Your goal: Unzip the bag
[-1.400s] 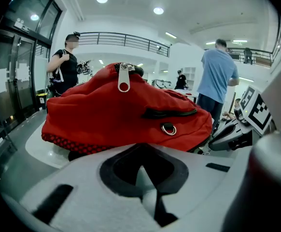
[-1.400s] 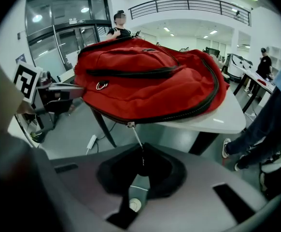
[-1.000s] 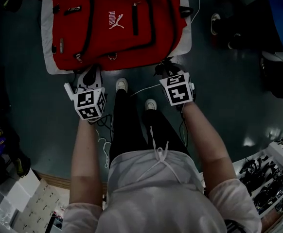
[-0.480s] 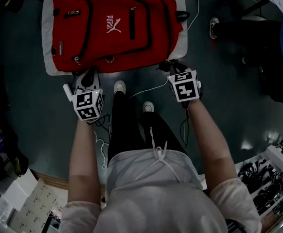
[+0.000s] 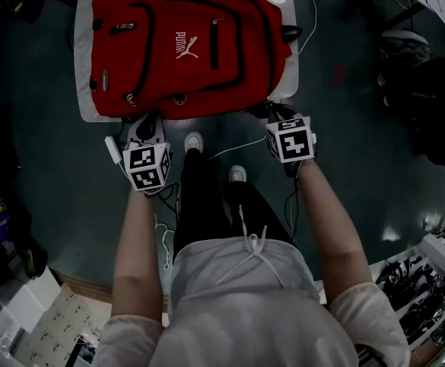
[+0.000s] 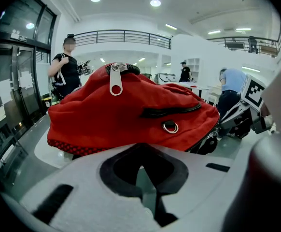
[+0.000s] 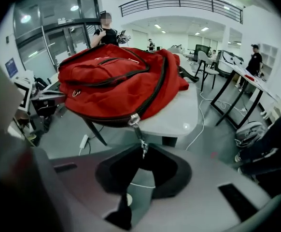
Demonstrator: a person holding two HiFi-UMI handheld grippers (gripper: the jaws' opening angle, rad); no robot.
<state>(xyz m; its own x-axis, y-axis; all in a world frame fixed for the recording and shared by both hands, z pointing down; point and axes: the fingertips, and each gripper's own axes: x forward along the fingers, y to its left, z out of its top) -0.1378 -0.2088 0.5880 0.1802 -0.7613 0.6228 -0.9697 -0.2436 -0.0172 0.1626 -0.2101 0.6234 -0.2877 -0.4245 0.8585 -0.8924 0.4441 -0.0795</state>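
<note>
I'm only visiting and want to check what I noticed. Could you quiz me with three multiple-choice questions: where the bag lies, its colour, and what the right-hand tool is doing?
1. Where does the bag lie?
A on the floor
B on a white table
C on a chair

2. What colour is the bag?
A blue
B green
C red

3. The right gripper has its jaws:
A closed on a zipper pull
B wide open above the bag
C clamped on a shoe

Answers:
1. B, the bag rests on the pale tabletop.
2. C, its fabric is red.
3. A, the pull hanging from the bag's near edge ends where the jaws meet.
</note>
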